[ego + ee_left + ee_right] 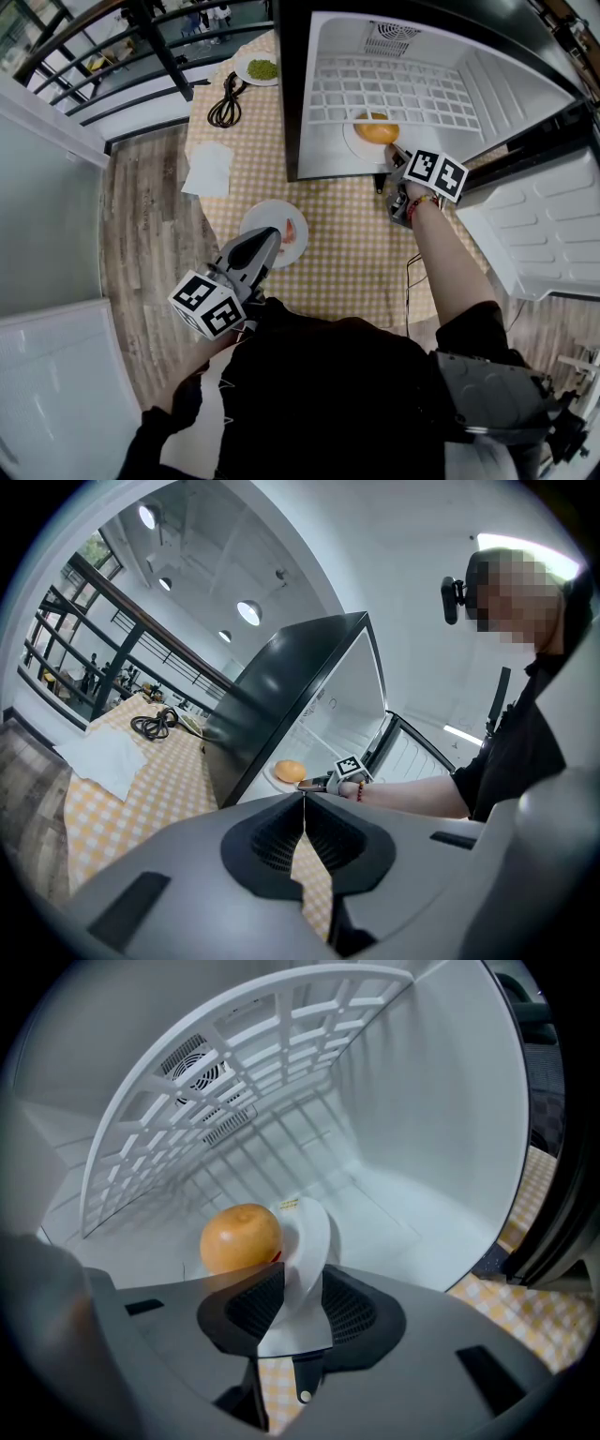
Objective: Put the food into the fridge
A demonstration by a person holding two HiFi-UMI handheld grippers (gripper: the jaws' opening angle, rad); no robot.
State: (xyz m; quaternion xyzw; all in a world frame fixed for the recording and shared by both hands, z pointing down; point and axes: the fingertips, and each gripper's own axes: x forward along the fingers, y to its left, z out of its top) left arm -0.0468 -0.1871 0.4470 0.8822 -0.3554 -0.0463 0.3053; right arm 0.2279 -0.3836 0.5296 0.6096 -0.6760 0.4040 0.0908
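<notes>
A small white fridge [487, 75] stands open on the checked table. Inside it a white plate [352, 142] with an orange round food [377, 129] rests on the fridge floor. My right gripper [395, 152] reaches into the opening. In the right gripper view the plate's [314, 1227] rim lies between the parted jaws of that gripper [302, 1283], with the orange food [241, 1237] just beyond. My left gripper [274, 236] is shut and empty. It hovers over a second plate [265, 214] that holds a red slice [291, 232].
The fridge door [539, 225] hangs open at the right. A third plate with green food [261, 68], a black cable [225, 101] and a white napkin [209, 169] lie on the table's left part. A railing [112, 56] runs behind.
</notes>
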